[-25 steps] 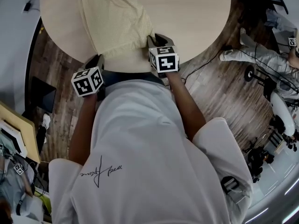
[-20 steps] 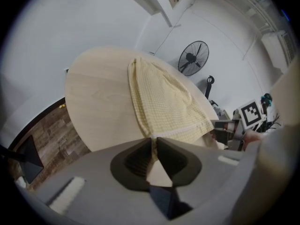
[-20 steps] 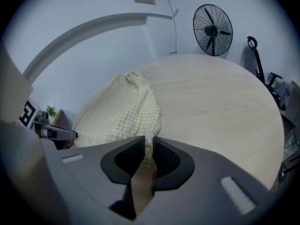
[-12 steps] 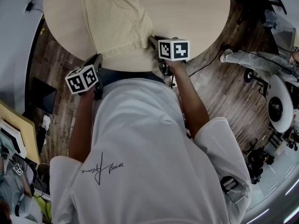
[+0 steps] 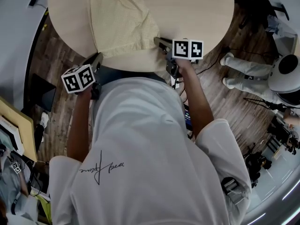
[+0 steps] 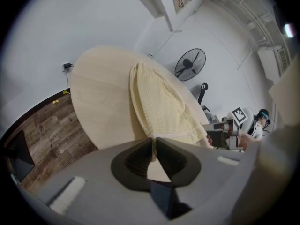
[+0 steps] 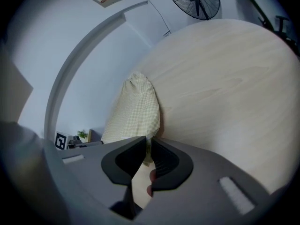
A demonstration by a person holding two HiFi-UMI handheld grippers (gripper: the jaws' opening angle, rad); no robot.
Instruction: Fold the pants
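Pale yellow checked pants (image 5: 119, 22) lie lengthwise on the round wooden table (image 5: 201, 13), their near hem at the edge in front of me. My left gripper (image 5: 98, 58) is at the hem's left corner; in the left gripper view its jaws (image 6: 154, 146) are shut with yellow cloth (image 6: 159, 102) pinched between them. My right gripper (image 5: 159, 41) is at the hem's right corner. In the right gripper view its jaws (image 7: 148, 149) have closed on a fold of the pants (image 7: 136, 111), and a fingertip shows behind them.
The table edge presses close to my body. Dark plank floor (image 5: 56, 55) surrounds the table. A standing fan (image 6: 190, 63) is beyond the far side. Another person (image 5: 262, 69) and cabled equipment (image 5: 276, 135) are to the right.
My right gripper rolled, slid a little right and closed on the hem's right corner. The left gripper drifted slightly left, still holding the cloth.
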